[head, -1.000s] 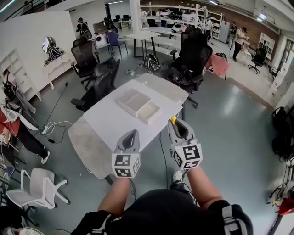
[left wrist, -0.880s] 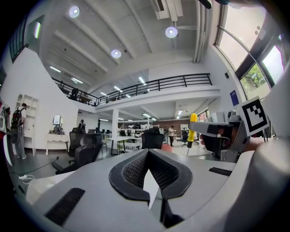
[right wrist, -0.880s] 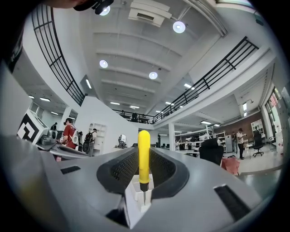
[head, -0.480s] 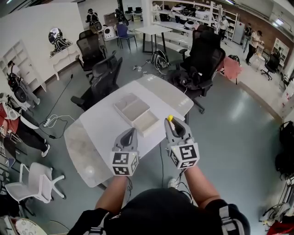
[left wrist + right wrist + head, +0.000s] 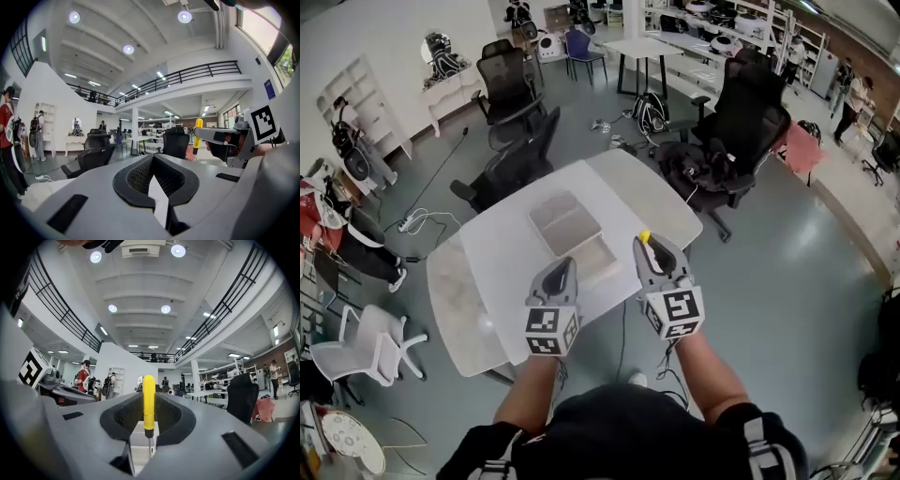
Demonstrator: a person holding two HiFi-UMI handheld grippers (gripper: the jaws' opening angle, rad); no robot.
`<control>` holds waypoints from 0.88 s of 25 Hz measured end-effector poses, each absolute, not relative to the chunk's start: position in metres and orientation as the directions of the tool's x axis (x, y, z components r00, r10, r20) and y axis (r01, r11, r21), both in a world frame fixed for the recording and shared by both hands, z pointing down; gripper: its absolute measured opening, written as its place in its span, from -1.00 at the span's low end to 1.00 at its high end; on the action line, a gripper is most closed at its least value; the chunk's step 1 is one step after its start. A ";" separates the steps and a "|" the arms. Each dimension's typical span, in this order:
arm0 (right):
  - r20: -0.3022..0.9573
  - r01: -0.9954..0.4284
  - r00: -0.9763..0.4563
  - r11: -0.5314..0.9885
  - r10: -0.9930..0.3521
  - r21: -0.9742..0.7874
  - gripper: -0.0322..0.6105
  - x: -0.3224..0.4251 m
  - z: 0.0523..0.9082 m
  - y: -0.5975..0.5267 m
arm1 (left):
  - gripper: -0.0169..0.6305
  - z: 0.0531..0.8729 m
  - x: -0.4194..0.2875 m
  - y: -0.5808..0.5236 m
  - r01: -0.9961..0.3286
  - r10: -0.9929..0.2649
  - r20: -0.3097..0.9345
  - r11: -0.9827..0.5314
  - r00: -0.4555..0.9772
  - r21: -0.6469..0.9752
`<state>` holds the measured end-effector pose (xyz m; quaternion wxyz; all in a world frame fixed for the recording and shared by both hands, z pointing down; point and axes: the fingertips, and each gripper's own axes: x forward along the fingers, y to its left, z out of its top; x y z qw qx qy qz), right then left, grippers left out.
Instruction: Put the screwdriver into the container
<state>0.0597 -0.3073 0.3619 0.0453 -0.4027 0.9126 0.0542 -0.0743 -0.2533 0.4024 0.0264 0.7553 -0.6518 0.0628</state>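
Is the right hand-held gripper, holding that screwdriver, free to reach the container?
Probably yes: the container lies open on the table ahead of the right hand-held gripper, nothing between.

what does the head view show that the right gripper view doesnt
Head view only: the white container on the table, plainly laid out, and the person's forearms. Right gripper view only: the metal shaft of the screwdriver, upright between the fingers of the right gripper. Both: the screwdriver's yellow handle, the left gripper and black office chairs.
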 end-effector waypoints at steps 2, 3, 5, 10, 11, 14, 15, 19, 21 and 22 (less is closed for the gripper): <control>-0.117 -0.712 -0.701 0.699 -0.704 0.063 -0.68 0.060 0.363 -0.320 | -0.93 0.403 -0.072 -0.259 -0.993 -0.986 0.134 -0.109 0.104 -0.036; -0.116 -0.697 -0.716 0.714 -0.689 0.063 -0.68 0.059 0.363 -0.325 | -0.93 0.403 -0.072 -0.259 -0.995 -0.987 0.136 -0.089 0.083 -0.035; -0.119 -0.670 -0.741 0.740 -0.661 0.063 -0.68 0.055 0.364 -0.334 | -0.93 0.405 -0.072 -0.260 -0.998 -0.989 0.140 -0.053 0.047 -0.038; -0.118 -0.617 -0.785 0.785 -0.609 0.057 -0.68 0.041 0.371 -0.351 | -0.93 0.415 -0.079 -0.263 -0.999 -0.987 0.158 0.016 -0.022 -0.044; -0.115 -0.605 -0.795 0.794 -0.596 0.066 -0.68 0.036 0.371 -0.354 | -0.93 0.416 -0.082 -0.264 -0.999 -0.986 0.160 0.029 -0.036 -0.044; -0.097 -0.562 -0.827 0.819 -0.554 0.116 -0.68 0.017 0.377 -0.364 | -0.93 0.417 -0.095 -0.271 -0.997 -0.985 0.160 0.062 -0.069 -0.044; -0.081 -0.543 -0.840 0.829 -0.536 0.138 -0.68 0.010 0.382 -0.367 | -0.93 0.417 -0.099 -0.274 -0.997 -0.984 0.158 0.071 -0.077 -0.043; 0.004 -0.438 -0.892 0.868 -0.451 0.235 -0.68 -0.023 0.409 -0.373 | -0.93 0.423 -0.115 -0.284 -0.995 -0.982 0.159 0.099 -0.103 -0.033; 0.038 -0.382 -0.912 0.879 -0.408 0.286 -0.68 -0.039 0.419 -0.378 | -0.93 0.426 -0.124 -0.293 -0.994 -0.981 0.157 0.109 -0.112 -0.026; 0.054 -0.352 -0.921 0.882 -0.387 0.312 -0.68 -0.047 0.423 -0.380 | -0.93 0.427 -0.129 -0.297 -0.993 -0.981 0.157 0.115 -0.117 -0.022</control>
